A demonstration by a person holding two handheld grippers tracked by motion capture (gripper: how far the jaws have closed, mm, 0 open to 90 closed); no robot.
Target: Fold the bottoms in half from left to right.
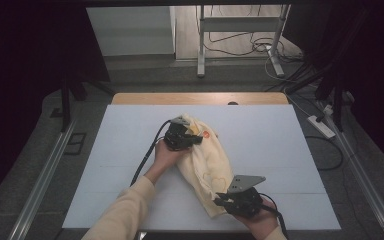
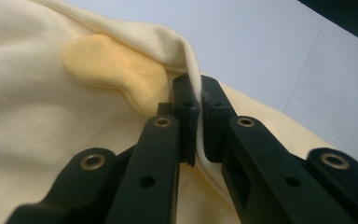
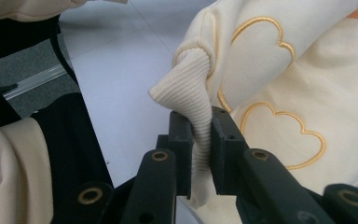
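Note:
A cream-yellow garment with embroidered orange hearts lies bunched and stretched across the white table top, running from the middle toward the near edge. My left gripper sits at the garment's far end, shut on a thin fold of the fabric beside a darker yellow patch. My right gripper is at the near end, shut on the ribbed cuff, which stands up twisted between the jaws. The heart outlines show just behind that cuff.
A wooden table edge runs along the far side of the white top. Beyond it stand a metal frame and loose cables on the floor; a power strip lies to the right. Metal rails flank the table.

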